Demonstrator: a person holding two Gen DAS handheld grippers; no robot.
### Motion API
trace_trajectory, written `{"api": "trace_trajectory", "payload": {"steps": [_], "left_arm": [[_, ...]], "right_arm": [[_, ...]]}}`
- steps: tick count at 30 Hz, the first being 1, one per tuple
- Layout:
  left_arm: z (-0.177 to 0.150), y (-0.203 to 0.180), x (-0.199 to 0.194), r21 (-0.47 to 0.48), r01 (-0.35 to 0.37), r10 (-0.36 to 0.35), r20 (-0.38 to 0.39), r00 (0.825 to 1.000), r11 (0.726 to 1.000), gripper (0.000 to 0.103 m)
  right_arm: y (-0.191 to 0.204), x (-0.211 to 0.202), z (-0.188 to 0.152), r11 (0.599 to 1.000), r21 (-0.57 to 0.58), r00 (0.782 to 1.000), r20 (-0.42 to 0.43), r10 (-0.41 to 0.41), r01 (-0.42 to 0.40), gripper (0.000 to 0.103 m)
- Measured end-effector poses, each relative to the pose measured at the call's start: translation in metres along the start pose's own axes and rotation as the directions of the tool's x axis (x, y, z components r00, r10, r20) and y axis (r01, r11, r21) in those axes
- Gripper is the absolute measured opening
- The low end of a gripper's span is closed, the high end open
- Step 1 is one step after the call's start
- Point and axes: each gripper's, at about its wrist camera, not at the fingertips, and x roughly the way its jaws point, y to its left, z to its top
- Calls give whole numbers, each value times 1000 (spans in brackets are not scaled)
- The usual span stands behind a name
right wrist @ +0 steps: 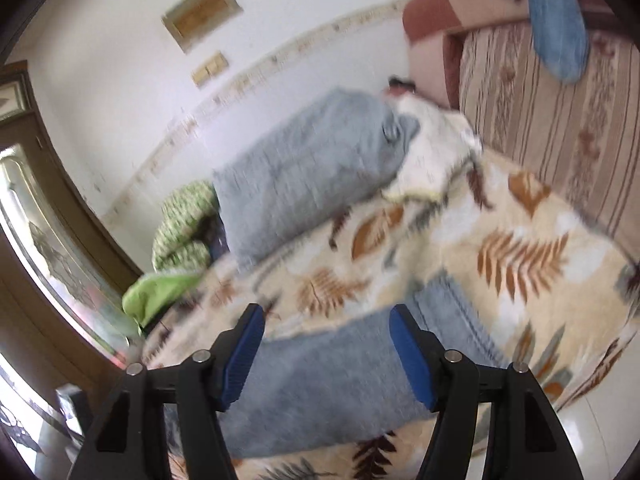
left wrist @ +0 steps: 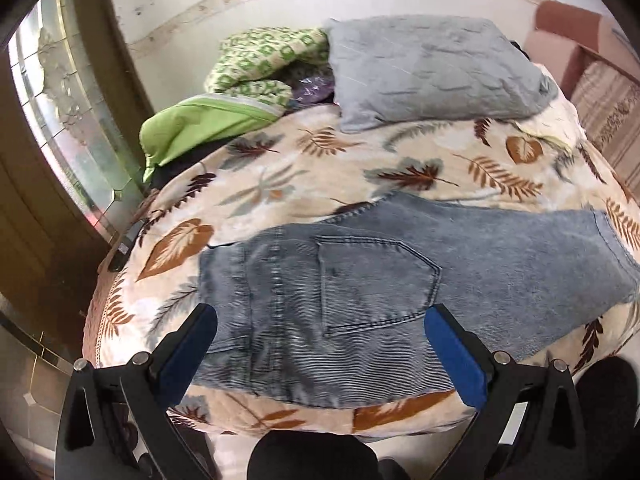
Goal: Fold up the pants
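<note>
Blue-padded jaws of the left gripper point(left wrist: 320, 312) stand wide apart with nothing clamped, clear of the cloth. Folded denim pants point(left wrist: 380, 272) lie flat on the leaf-print blanket point(left wrist: 280, 168), below and ahead of those jaws, back pocket showing in the gap. Right gripper point(right wrist: 326, 312) is likewise spread and empty; the pants' point(right wrist: 320, 392) leg end lies beneath it.
</note>
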Motion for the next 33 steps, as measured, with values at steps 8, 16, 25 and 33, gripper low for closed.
{"api": "trace_trajectory", "payload": {"steps": [8, 16, 25, 33], "left_arm": [[9, 14, -14, -24, -34, 35, 46, 998, 999, 103], [30, 12, -45, -33, -16, 20, 126, 992, 999, 103], [44, 18, -66, -50, 24, -15, 172, 985, 998, 103], [51, 25, -69, -77, 18, -3, 190, 982, 997, 103]], "right_arm": [[22, 36, -30, 996, -92, 992, -130, 5, -17, 73], [21, 42, -41, 993, -119, 988, -152, 7, -26, 73], [18, 18, -27, 994, -111, 995, -99, -5, -6, 73], [25, 25, -31, 989, -147, 993, -115, -19, 2, 73]]}}
